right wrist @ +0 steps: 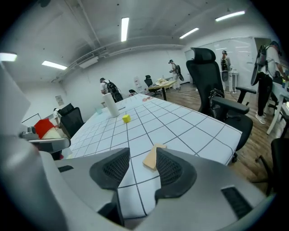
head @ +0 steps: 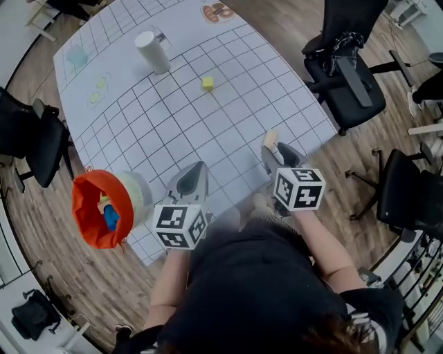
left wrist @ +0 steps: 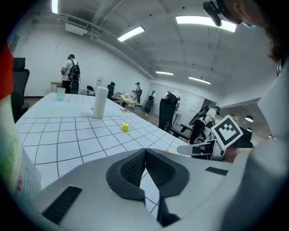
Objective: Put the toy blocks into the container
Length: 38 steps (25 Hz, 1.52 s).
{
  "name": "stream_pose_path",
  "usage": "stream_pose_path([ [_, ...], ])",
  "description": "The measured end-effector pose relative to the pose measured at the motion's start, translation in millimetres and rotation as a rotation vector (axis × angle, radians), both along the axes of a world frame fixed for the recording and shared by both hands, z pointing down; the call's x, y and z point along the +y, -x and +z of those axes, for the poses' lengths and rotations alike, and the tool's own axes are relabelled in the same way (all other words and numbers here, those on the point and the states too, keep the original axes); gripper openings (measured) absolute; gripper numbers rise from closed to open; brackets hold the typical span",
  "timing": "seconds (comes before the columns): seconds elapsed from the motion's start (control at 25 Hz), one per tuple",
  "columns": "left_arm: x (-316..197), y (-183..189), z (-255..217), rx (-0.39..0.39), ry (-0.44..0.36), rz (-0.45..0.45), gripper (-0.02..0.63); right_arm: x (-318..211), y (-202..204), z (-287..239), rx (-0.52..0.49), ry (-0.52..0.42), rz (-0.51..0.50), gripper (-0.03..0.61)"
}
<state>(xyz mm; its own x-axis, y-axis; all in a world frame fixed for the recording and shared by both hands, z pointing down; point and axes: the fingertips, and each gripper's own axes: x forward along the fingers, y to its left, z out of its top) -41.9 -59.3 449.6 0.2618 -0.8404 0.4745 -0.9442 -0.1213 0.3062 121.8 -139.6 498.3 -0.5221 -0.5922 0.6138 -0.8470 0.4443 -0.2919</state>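
A tan block (head: 270, 138) lies on the gridded table cloth (head: 208, 131) near its front right edge. My right gripper (head: 275, 153) stands open just behind it; in the right gripper view the tan block (right wrist: 150, 159) lies on the cloth between the jaw tips of the gripper (right wrist: 142, 155), close to the right pad, not pinched. A yellow block (head: 207, 84) sits farther back, alone. My left gripper (head: 196, 169) is shut and empty, its pads meeting (left wrist: 145, 151). The orange-rimmed container (head: 93, 207) hangs off the table's front left with a blue block (head: 111, 218) inside.
A white cylinder (head: 152, 52) stands at the back left, with a teal cup (head: 76, 57) beyond it and a plate (head: 217, 12) at the far edge. Black office chairs (head: 346, 69) stand to the right and left (head: 31, 138) of the table.
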Motion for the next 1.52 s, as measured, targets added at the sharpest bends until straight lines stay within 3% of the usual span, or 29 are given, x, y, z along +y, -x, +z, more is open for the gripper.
stream_pose_path([
  [0.28,-24,-2,21,0.037,0.028,0.126,0.026,-4,-10,26,0.074,0.044,0.156,0.202],
  [0.68,-28,6,46,0.081,0.072,0.181,0.026,-17,-5,49,0.163,0.054,0.263,0.219],
  [1.0,-27,8,50,0.103,0.081,0.194,0.026,-20,-4,53,0.258,0.032,0.274,0.196],
  [1.52,-20,16,40,0.154,0.056,0.186,0.026,-7,-10,36,0.239,0.047,0.273,0.173],
])
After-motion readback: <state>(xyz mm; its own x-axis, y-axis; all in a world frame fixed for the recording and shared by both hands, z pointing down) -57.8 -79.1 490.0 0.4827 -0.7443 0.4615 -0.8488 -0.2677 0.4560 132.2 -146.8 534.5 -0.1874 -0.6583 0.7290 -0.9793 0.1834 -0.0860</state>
